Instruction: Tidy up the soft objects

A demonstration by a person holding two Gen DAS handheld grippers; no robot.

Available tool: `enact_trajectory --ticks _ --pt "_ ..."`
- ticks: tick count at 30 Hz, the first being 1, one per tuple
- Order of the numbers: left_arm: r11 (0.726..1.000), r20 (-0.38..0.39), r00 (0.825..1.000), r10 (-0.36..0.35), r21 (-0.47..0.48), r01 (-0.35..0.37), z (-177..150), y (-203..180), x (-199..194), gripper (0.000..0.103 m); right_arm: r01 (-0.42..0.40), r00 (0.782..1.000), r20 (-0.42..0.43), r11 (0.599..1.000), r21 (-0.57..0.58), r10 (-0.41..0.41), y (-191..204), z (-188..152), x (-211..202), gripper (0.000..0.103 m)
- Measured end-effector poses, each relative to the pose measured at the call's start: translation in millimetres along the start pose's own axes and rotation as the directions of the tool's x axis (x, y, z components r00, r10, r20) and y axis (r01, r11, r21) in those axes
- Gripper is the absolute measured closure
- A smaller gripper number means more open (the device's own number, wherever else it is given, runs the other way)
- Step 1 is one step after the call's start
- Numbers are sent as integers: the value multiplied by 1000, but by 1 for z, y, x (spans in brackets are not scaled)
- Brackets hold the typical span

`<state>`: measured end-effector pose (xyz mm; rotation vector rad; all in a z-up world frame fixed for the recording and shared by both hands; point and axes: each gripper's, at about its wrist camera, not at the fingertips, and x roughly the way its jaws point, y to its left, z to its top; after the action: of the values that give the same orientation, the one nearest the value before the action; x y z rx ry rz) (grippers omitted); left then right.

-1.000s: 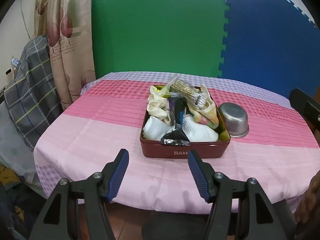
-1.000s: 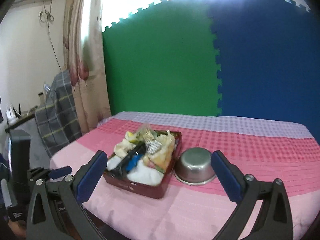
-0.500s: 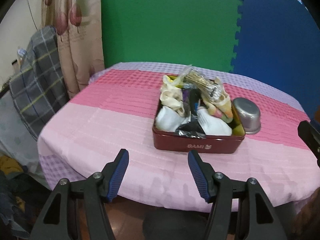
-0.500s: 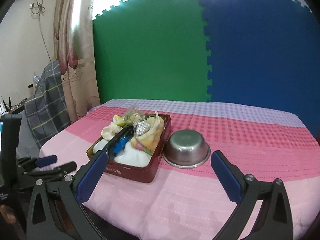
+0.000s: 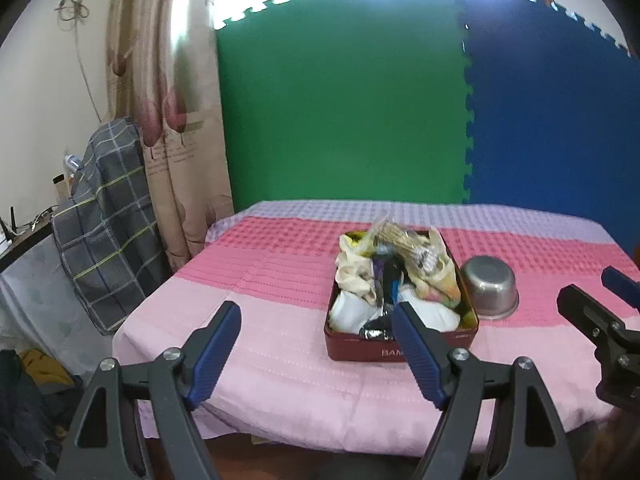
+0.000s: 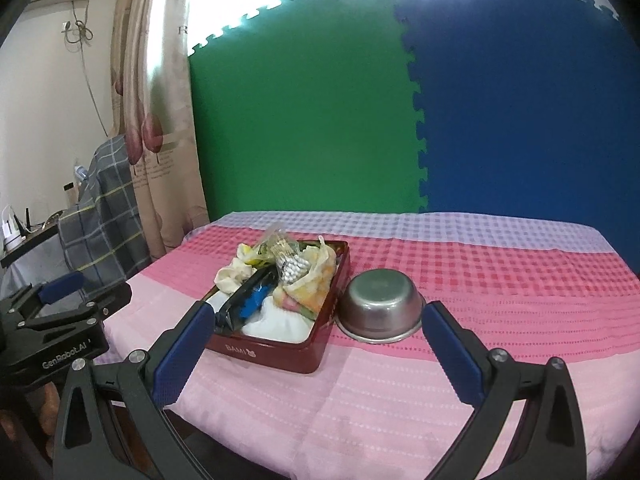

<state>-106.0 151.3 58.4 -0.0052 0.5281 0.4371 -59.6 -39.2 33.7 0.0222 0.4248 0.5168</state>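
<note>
**Inspection: soft goods gathered in tin, both grippers held off the table**

The dark red rectangular metal tin [image 5: 400,344] stands on the pink-and-red checked tablecloth [image 5: 272,320]. It is heaped above its rim with soft items: cream crumpled cloth [image 5: 356,276], white folded fabric [image 6: 280,322], a yellow-and-pink patterned cloth [image 6: 316,288], plus a black-and-blue packet [image 6: 250,300] and a clear bag of small sticks [image 6: 286,258]. A small upturned stainless steel bowl [image 6: 380,308] sits just beside the tin's right wall, holding nothing.

The left gripper [image 5: 316,354] hovers short of the table's near edge, jaws spread wide, nothing between them. The right gripper [image 6: 316,354] is likewise spread and empty, facing tin and bowl.

Assessment: no soft item lies loose on the cloth. This arrangement fits either a collected load, task near complete, or a jumbled tin awaiting sorting out. The pictures do not settle which.
</note>
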Motion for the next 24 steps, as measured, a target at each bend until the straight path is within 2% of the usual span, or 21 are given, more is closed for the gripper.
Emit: enact_trajectory --ticks 2,5,6,15,21,24 --pt "999 -20 999 -40 -13 40 0 0 1 23 -4 1000 -7 1000 9 4 0 0 1 0" --pt "988 -42 988 -148 -44 147 0 3 2 23 -5 1000 -7 1000 8 5 1 0 1 0" --pt "987 -44 987 -155 -47 152 0 3 2 23 -5 1000 -6 1000 7 5 2 0 1 0" --pt "991 -101 986 -134 -28 132 -4 -3 14 23 -16 1000 -23 1000 20 16 -1 -1 5 0" --pt "997 -127 989 -73 8 74 -10 -7 22 18 -20 999 -35 1000 19 21 -1 -3 6 0" --pt "996 -136 987 -91 11 93 -12 -8 24 18 -22 999 -34 1000 16 23 -2 -4 5 0"
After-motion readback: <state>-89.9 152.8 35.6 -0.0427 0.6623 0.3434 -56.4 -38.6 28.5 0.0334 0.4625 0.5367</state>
